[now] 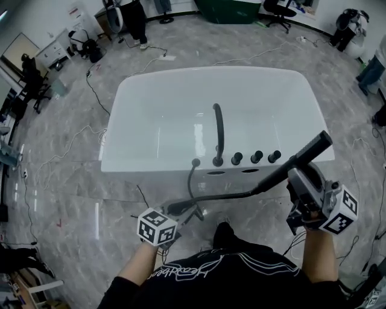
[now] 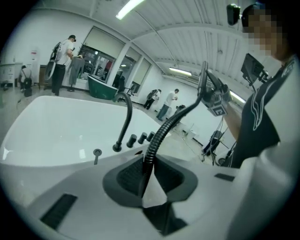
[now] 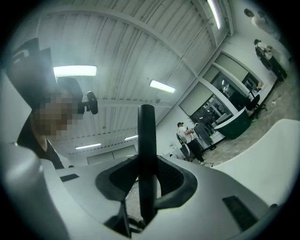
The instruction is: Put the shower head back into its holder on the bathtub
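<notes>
The white bathtub (image 1: pixel 151 166) lies ahead, with its small round holder (image 1: pixel 195 162) on the near rim, left of the black spout (image 1: pixel 218 133) and three knobs (image 1: pixel 256 157). My right gripper (image 1: pixel 297 178) is shut on the black shower head (image 1: pixel 304 156), which points up and to the right over the tub's near right corner. The ribbed hose (image 1: pixel 223 195) runs left from it to my left gripper (image 1: pixel 184 208), low in front of the tub. In the left gripper view, the jaws of the left gripper (image 2: pixel 146 176) clamp the hose (image 2: pixel 161 131), with the holder (image 2: pixel 97 153) beyond. In the right gripper view, the shower head (image 3: pixel 146 140) stands between the pads of the right gripper (image 3: pixel 146 187).
Black cables (image 1: pixel 96 96) trail over the grey marble floor around the tub. Office chairs and standing people (image 1: pixel 136 21) are at the far side of the room, with a dark green tub (image 1: pixel 228 9) behind. My foot (image 1: pixel 224 233) is just before the tub.
</notes>
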`<state>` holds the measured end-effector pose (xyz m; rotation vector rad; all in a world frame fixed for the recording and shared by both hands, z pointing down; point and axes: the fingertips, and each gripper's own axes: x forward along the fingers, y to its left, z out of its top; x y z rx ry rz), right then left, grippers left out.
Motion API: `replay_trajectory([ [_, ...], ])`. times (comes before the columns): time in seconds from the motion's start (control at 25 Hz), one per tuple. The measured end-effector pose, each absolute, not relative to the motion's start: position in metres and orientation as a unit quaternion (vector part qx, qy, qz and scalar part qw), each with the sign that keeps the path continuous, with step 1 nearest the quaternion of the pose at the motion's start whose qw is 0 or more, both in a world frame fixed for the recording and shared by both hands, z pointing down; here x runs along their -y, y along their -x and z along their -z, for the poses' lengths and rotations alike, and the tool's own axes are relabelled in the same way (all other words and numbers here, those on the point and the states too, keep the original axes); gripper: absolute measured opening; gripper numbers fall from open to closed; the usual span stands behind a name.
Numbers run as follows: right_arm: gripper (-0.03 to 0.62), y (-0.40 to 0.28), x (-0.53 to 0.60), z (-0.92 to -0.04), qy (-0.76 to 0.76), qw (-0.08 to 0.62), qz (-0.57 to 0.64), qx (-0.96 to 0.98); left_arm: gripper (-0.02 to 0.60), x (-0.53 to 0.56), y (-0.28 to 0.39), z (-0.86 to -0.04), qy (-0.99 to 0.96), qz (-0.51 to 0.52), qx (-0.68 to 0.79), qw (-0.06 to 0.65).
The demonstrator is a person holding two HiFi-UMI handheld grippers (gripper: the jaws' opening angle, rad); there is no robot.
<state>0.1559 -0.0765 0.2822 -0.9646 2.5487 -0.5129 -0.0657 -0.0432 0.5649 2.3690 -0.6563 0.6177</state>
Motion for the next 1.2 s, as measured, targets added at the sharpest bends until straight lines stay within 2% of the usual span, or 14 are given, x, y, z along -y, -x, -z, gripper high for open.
replay_trajectory([
  [0.16,0.121,-0.159,0.092,-0.294,0.306,0.143,0.204,-0.919,0.071,0.078,0.080,-0.521,-0.882,-0.222,0.301,0.285],
  [0.48,0.121,-0.150,0.116,-0.299,0.218,0.154,0.199,-0.943,0.072,0.151,0.100,-0.440,-0.876,-0.203,0.389,0.203],
  [0.84,0.121,-0.152,0.181,-0.245,0.162,0.213,0.163,-0.950,0.072,0.228,0.086,-0.341,-0.878,-0.200,0.427,0.076],
  [0.96,0.121,-0.150,0.182,-0.234,0.163,0.212,0.136,-0.954,0.072,0.236,0.092,-0.301,-0.877,-0.194,0.438,0.031],
  [1.2,0.121,-0.137,0.170,-0.194,0.177,0.261,0.104,-0.943,0.071,0.236,0.108,-0.234,-0.876,-0.165,0.451,-0.048],
])
